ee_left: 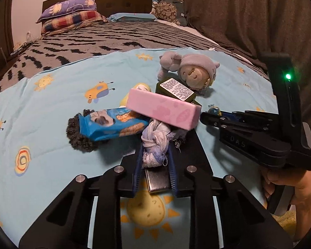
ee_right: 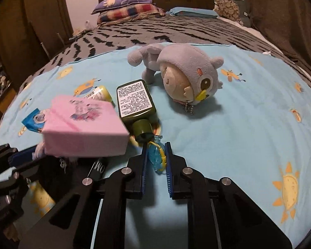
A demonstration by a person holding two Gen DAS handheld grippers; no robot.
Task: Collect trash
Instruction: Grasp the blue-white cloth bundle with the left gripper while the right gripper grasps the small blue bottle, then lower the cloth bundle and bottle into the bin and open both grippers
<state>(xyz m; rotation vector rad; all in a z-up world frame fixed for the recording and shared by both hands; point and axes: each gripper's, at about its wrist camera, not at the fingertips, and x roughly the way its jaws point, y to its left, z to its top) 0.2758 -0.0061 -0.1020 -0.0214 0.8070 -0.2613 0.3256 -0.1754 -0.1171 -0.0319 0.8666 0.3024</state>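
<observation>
My left gripper [ee_left: 155, 145] is shut on a knotted white and lilac cloth bundle [ee_left: 155, 143], held over a dark flat object on the blue blanket. A pink box [ee_left: 163, 109] lies just beyond it, across a blue snack wrapper [ee_left: 112, 125] and a dark green bottle [ee_left: 177, 89]. My right gripper [ee_right: 156, 146] is shut on a small clear blue bottle with a yellow band [ee_right: 156, 157], right by the green bottle's cap [ee_right: 143, 128]. The right gripper also shows in the left wrist view [ee_left: 209, 116], at the right. The pink box [ee_right: 85, 126] looks blurred in the right wrist view.
A grey plush doll [ee_right: 182, 70] lies behind the bottle. A yellow tube [ee_right: 101, 94] and a dark curly pad [ee_left: 76, 134] lie in the pile. The light blue blanket [ee_right: 248, 128] covers the bed's near end; pillows [ee_left: 72, 14] are at the headboard, a brown curtain [ee_left: 248, 16] at right.
</observation>
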